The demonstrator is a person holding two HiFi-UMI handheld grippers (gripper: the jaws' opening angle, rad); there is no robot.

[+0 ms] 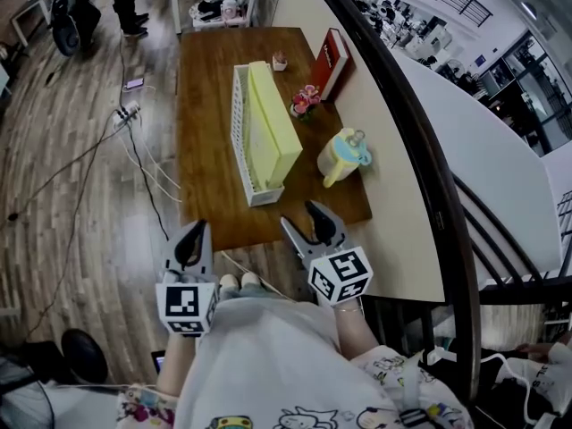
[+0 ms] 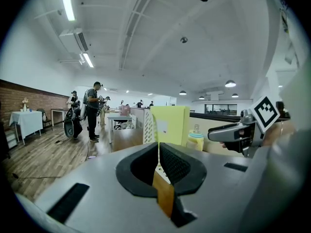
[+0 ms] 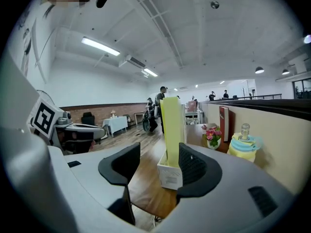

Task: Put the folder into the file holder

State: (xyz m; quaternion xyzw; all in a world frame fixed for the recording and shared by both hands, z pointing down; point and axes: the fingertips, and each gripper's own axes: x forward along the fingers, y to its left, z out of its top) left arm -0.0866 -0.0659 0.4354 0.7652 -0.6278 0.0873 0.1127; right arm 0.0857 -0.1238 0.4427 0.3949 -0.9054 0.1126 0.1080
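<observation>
The yellow-green folder [image 1: 273, 123] stands upright inside the white slatted file holder [image 1: 239, 119] on the brown table [image 1: 201, 150]. Both grippers hang in front of the table's near edge, apart from the holder. My left gripper [image 1: 194, 232] is shut with nothing in it; its pads meet in the left gripper view [image 2: 158, 147], and the folder [image 2: 170, 125] shows beyond them. My right gripper [image 1: 302, 220] is open and empty. In the right gripper view the folder [image 3: 171, 125] and holder [image 3: 170, 176] sit ahead between its spread jaws [image 3: 158, 161].
On the table to the right of the holder stand a yellow bottle with a blue cap [image 1: 341, 155], a small flower pot [image 1: 304, 101] and a red book [image 1: 331, 61] leaning on the beige partition [image 1: 393, 132]. Cables and a power strip [image 1: 125, 113] lie on the floor at left.
</observation>
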